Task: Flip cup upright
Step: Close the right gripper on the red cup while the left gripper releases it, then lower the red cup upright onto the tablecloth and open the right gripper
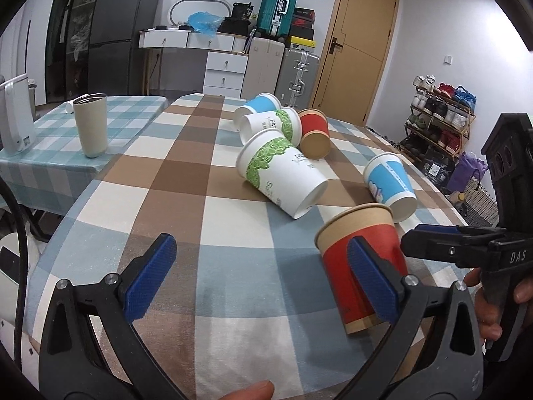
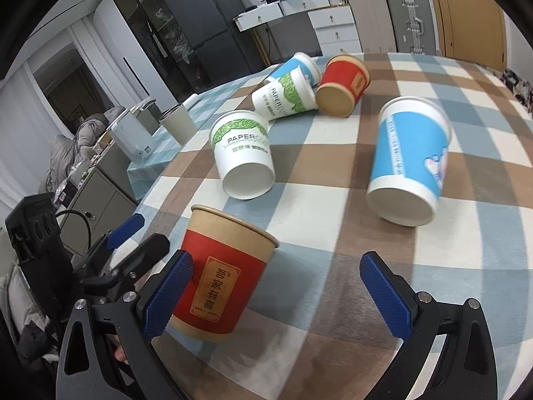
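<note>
A red-and-kraft paper cup (image 1: 363, 260) stands upright on the checked tablecloth, also in the right wrist view (image 2: 223, 273). My left gripper (image 1: 263, 283) is open; its right pad (image 1: 373, 283) is at the cup's left side. My right gripper (image 2: 279, 296) is open; its left pad (image 2: 166, 296) is at the cup's side, touching or nearly so. A blue-and-white cup (image 2: 406, 163) lies on its side beyond it. A green-and-white cup (image 2: 243, 156) lies on its side farther left.
Three more cups lie in a cluster at the far side: green-and-white (image 2: 286, 96), blue (image 2: 296, 70), red (image 2: 343, 86). A beige tumbler (image 1: 90, 125) and a white appliance (image 1: 15, 116) stand on the adjoining table at left. The table's right edge (image 1: 443, 200) is near.
</note>
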A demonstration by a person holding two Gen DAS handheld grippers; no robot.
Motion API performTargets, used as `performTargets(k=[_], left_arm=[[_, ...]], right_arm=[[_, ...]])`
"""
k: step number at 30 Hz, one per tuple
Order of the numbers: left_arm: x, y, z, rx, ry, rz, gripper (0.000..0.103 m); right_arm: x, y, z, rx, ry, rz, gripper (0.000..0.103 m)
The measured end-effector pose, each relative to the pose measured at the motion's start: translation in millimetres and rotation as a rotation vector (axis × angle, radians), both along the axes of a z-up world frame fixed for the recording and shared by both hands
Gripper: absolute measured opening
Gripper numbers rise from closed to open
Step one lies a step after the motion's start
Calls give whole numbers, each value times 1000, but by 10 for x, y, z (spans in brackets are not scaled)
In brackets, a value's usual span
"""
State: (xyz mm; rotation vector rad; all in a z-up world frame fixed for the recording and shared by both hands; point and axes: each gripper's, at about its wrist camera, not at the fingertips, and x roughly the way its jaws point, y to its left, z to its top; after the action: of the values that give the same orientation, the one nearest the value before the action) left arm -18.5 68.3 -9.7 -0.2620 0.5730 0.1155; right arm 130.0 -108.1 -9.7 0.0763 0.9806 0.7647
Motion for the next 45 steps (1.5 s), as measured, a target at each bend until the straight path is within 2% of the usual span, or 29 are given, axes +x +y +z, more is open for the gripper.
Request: performTargets(k=[6, 9, 15, 19, 25, 30, 36, 45], left_arm=[[18, 33, -60, 4, 11, 16, 102], [34, 29, -78, 3, 18, 16, 102], [74, 40, -111, -6, 33, 15, 102], [71, 45, -113, -10, 31, 15, 102], [64, 32, -107, -22, 22, 8, 102], [49, -10, -97, -35, 10, -2, 102], [16, -80, -81, -35, -11, -18, 102], [43, -115, -127, -27, 0, -18, 102]], right_arm=[[94, 162, -39, 46, 85, 27, 101], [139, 248, -60, 64, 123, 48, 97], [190, 368, -107, 100, 189, 89, 84], [165, 350, -85, 137, 205, 118, 67], [73, 174, 52, 144, 107, 110, 65], [-100, -48, 212, 120, -71, 74, 65], [-315, -101, 259, 49, -274, 45, 65], [-392, 34, 159, 11, -355, 29, 65]])
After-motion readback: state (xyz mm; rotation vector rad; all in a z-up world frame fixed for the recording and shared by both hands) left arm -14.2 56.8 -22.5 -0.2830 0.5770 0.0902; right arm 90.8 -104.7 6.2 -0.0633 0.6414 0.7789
